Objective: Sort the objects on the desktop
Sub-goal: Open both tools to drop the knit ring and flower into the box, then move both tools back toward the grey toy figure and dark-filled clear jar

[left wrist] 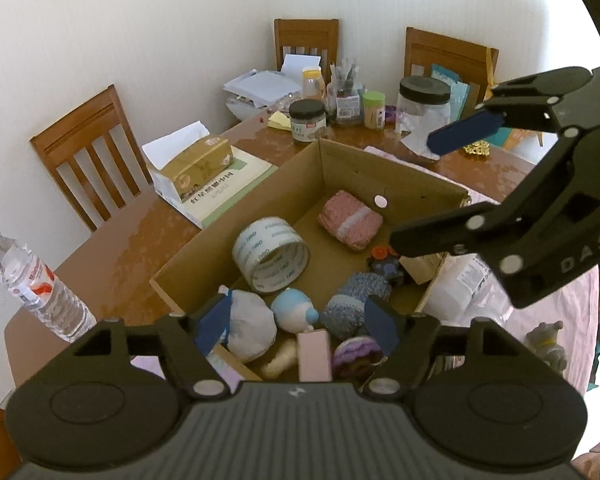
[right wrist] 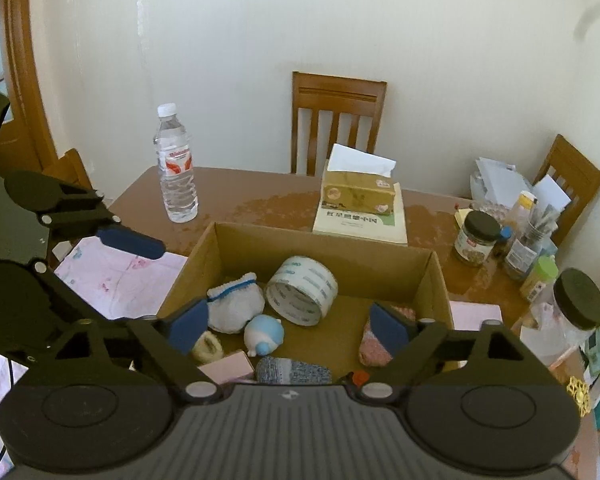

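an open cardboard box [right wrist: 384, 266] on a wooden table [right wrist: 228, 196] holds a roll of printed tape [right wrist: 302, 290], a blue-and-white toy [right wrist: 265, 335], knitted pouches and a pink box [left wrist: 314, 354]. both the left gripper [left wrist: 298, 320] and right gripper [right wrist: 290, 326] hang over it, jaws spread wide and empty. the tape's lettering is too blurred to read. only the left view shows a grey figurine [left wrist: 546, 344] outside the box — the water bottle [right wrist: 176, 164] appears in both.

Brown cardboard box [right wrist: 384, 268] holds white printed tape roll [right wrist: 302, 290], pink striped knit [left wrist: 350, 220]
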A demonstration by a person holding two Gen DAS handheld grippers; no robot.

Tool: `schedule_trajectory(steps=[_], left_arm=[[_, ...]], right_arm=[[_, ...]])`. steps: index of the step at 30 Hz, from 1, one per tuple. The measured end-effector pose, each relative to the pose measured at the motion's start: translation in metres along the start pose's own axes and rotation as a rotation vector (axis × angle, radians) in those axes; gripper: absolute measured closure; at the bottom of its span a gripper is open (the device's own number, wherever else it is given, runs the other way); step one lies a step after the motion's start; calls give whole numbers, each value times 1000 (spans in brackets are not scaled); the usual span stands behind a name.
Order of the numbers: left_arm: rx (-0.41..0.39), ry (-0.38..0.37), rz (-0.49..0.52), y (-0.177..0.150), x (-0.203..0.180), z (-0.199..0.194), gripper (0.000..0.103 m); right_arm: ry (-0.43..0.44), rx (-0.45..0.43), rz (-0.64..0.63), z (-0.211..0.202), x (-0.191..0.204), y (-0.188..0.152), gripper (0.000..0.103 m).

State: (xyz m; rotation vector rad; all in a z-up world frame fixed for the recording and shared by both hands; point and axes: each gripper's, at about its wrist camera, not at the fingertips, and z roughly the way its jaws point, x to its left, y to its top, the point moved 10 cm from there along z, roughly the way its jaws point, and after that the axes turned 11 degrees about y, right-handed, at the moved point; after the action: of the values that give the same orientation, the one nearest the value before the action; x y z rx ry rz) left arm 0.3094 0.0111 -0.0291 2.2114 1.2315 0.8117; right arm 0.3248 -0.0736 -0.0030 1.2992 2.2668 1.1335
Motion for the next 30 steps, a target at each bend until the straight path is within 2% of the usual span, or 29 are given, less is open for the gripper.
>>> schedule_trajectory(steps=[6,16,27,30], left_arm=[[-5,-10,7,-3,-3,-6,22],[-31,-37,31,-5,-17,-19,20],[-47,-107,63,-16,-41,-31,20],[-48,-127,57,-20,-46,-33,20]], right_arm=[[1,-20,34,-10,0,-7,0],[-12,-54,101,-29,5,-21,0],[-66,-121,142,-57,2,-63,0],[-61,-114,143,-62,5,-80,0]])
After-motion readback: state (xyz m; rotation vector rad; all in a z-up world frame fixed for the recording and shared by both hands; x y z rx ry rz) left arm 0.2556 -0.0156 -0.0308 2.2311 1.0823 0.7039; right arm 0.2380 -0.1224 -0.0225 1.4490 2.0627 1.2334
